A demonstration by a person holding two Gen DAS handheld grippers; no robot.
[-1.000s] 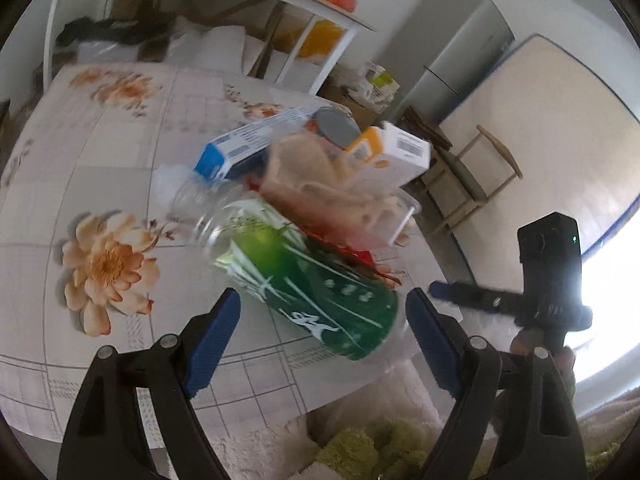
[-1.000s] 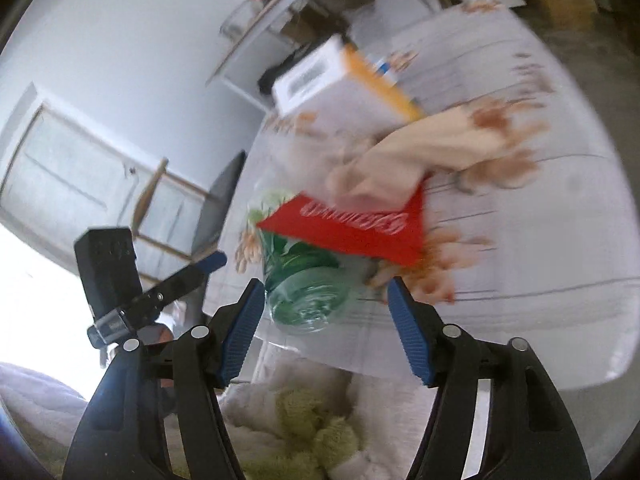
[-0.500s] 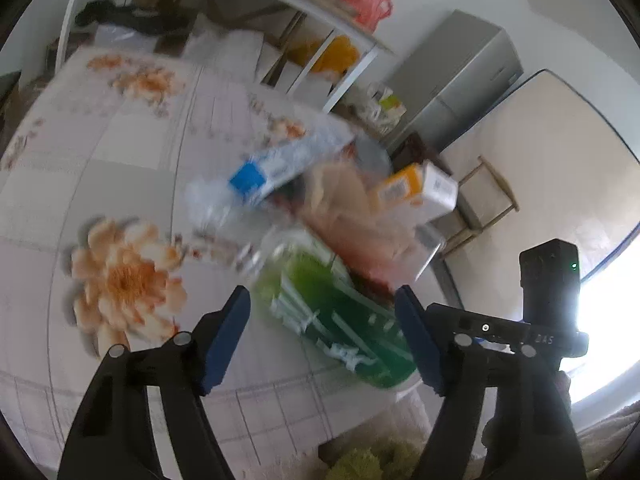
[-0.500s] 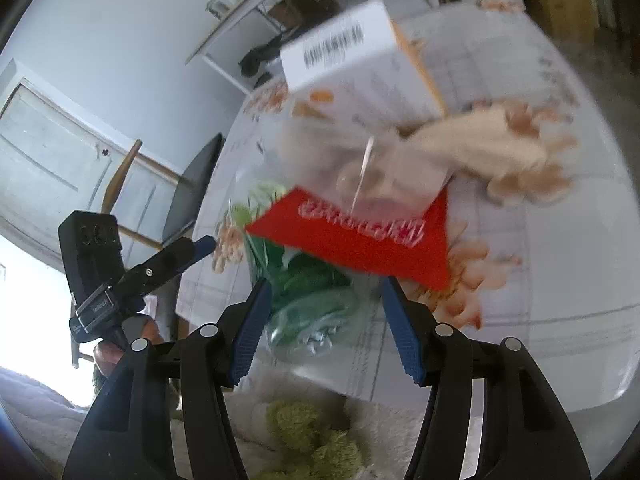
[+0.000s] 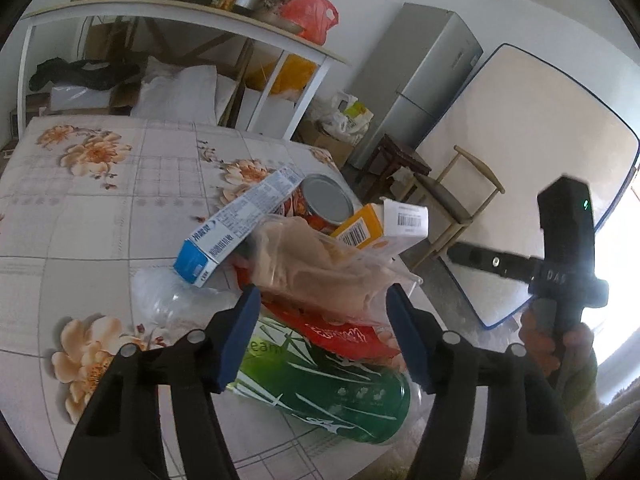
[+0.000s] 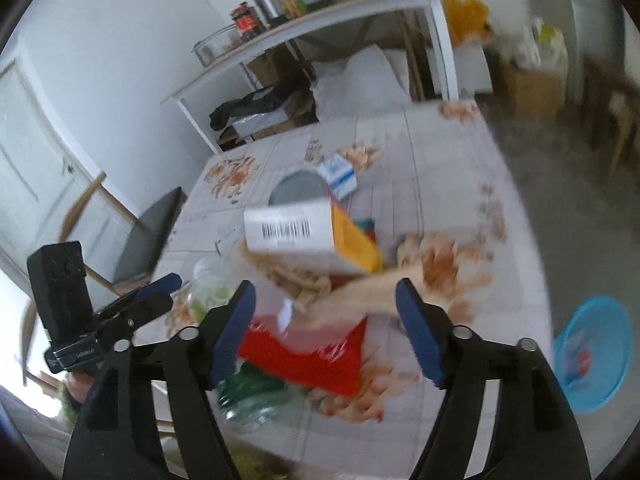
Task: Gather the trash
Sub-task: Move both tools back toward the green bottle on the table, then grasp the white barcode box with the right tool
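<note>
A heap of trash lies on the floral tablecloth (image 5: 92,208): a green plastic bottle (image 5: 320,392), a red wrapper (image 5: 340,334), a clear bag of beige stuff (image 5: 320,268), a blue-and-white carton (image 5: 236,224), a tin can (image 5: 326,200) and an orange-and-white box (image 5: 384,226). My left gripper (image 5: 322,338) is open, its jaws astride the bottle and wrapper. My right gripper (image 6: 326,330) is open over the red wrapper (image 6: 312,356) and beige bag (image 6: 304,280), below the box (image 6: 304,236). The right view is blurred.
A blue bin (image 6: 592,352) stands on the floor right of the table. A white shelf (image 5: 180,12) with jars, a fridge (image 5: 416,80), a leaning board (image 5: 520,152) and wooden chairs (image 5: 452,200) surround the table. A furry green thing lies below the table's near edge.
Both grippers have risen and tilted over the heap. The left one has moved forward over the green bottle. The right view has swung up, bringing the shelf and the blue bin into view.
</note>
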